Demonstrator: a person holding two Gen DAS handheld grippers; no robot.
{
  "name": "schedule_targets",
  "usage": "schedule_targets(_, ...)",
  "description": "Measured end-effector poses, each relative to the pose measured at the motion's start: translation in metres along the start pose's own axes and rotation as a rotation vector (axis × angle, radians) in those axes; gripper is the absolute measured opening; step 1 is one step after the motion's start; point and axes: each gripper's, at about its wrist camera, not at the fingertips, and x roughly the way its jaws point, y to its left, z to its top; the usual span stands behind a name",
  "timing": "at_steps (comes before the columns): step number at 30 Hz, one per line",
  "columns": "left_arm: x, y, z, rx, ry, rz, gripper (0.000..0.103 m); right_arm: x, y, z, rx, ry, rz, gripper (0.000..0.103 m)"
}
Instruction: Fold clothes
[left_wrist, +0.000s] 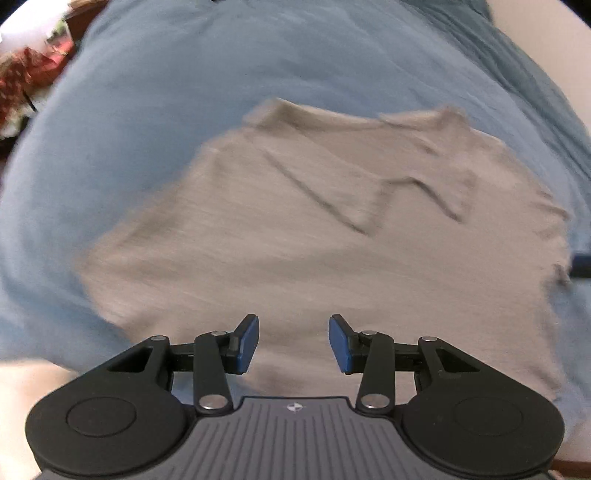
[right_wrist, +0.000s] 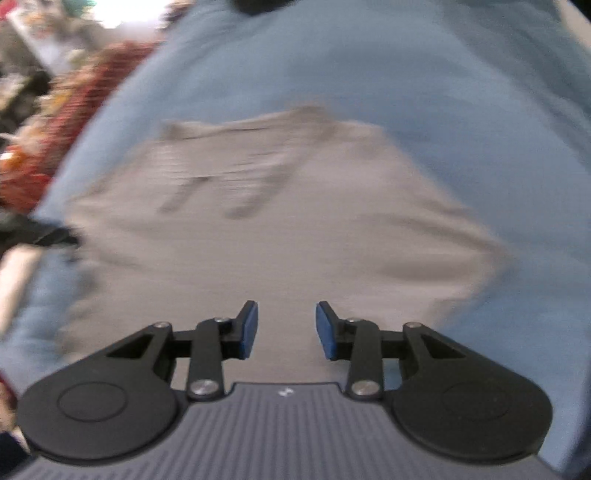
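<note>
A grey garment (left_wrist: 295, 229) lies spread on a blue sheet (left_wrist: 166, 92), with creases near its far half. My left gripper (left_wrist: 293, 341) is open and empty, above the garment's near edge. In the right wrist view the same grey garment (right_wrist: 280, 236) lies on the blue sheet (right_wrist: 424, 81). My right gripper (right_wrist: 286, 328) is open and empty, above the garment's near part. Both views are blurred by motion.
Red patterned fabric (left_wrist: 26, 81) lies beyond the sheet's far left edge and also shows in the right wrist view (right_wrist: 55, 122). A dark object (left_wrist: 581, 264) pokes in at the garment's right side. A pale surface (left_wrist: 546, 48) lies past the sheet at far right.
</note>
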Motion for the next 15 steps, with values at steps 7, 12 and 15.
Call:
schedule_targets(7, 0.033, -0.114, -0.016, 0.083, 0.044, -0.185, 0.041, 0.003, -0.100, 0.018, -0.013, -0.048, -0.158, 0.039)
schedule_targets(12, 0.048, -0.166, -0.011, 0.204, 0.009, -0.166, 0.042, 0.031, -0.140, 0.031, 0.011, -0.032, -0.091, 0.033)
schedule_targets(15, 0.055, -0.168, -0.011, 0.204, 0.020, -0.163, 0.041, 0.041, -0.142, 0.033, -0.035, 0.008, -0.065, 0.004)
